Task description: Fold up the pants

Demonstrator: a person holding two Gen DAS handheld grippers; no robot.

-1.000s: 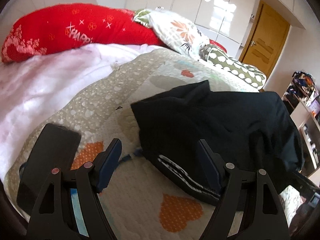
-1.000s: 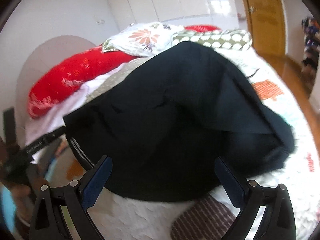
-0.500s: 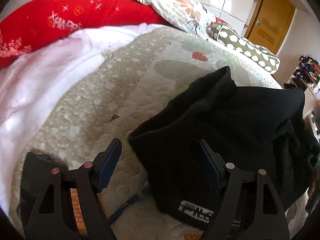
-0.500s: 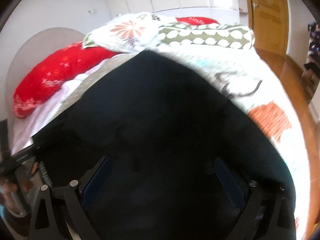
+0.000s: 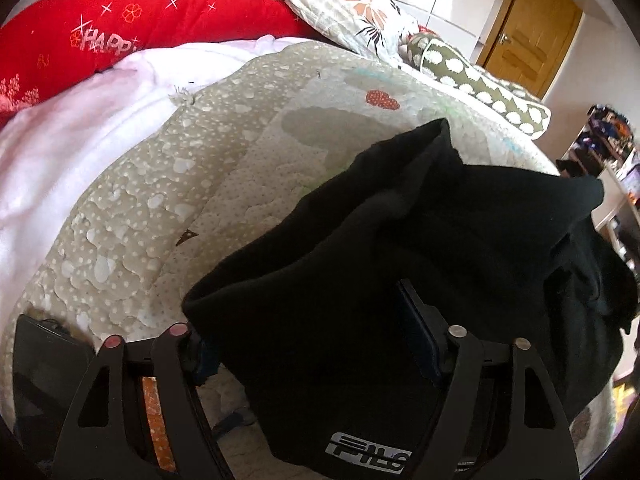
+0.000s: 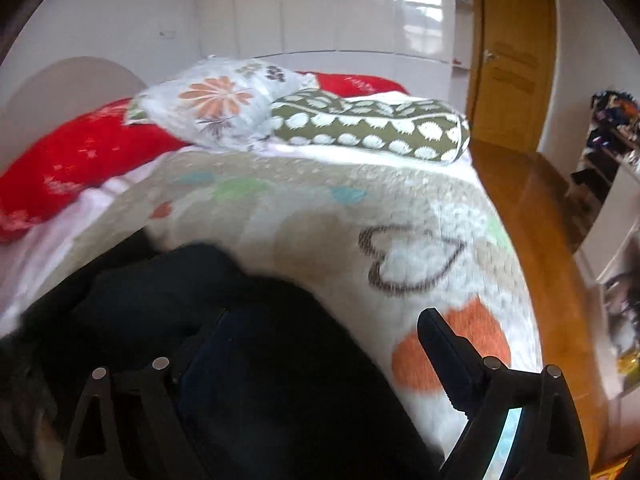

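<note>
Left gripper (image 5: pixel 316 332): jaws stand wide and have just been closing a little. A bunched fold of the black pants (image 5: pixel 420 264) lies between them and spills over the left finger; the right finger's blue pad (image 5: pixel 420 332) shows against the cloth. Cannot tell whether the pads press on the fabric, so no grip is confirmed.

Right gripper (image 6: pixel 320 356): jaws wide apart, also just closing a little. The left finger is over the black pants (image 6: pixel 248 344), the right finger (image 6: pixel 444 344) stands free above the quilt (image 6: pixel 320 208), beside an orange patch. Cloth lies in the left half of the gap only; nothing is clamped. View is motion-blurred.

Pants: a crumpled dark heap on the near part of the bed, resting on the quilt. A white logo (image 5: pixel 368 452) shows on the edge nearest the left wrist camera. The heap runs from the left gripper off to the right in that view.

Surroundings: red pillow (image 5: pixel 120 28) and a floral pillow (image 5: pixel 340 0) at the head of the bed, a green bolster with white shapes (image 6: pixel 372 128) next to them, a pale pink sheet (image 5: pixel 72 140) beside the quilt. Wooden door (image 6: pixel 512 52) and white wardrobe fronts (image 6: pixel 320 8) behind the bed.
</note>
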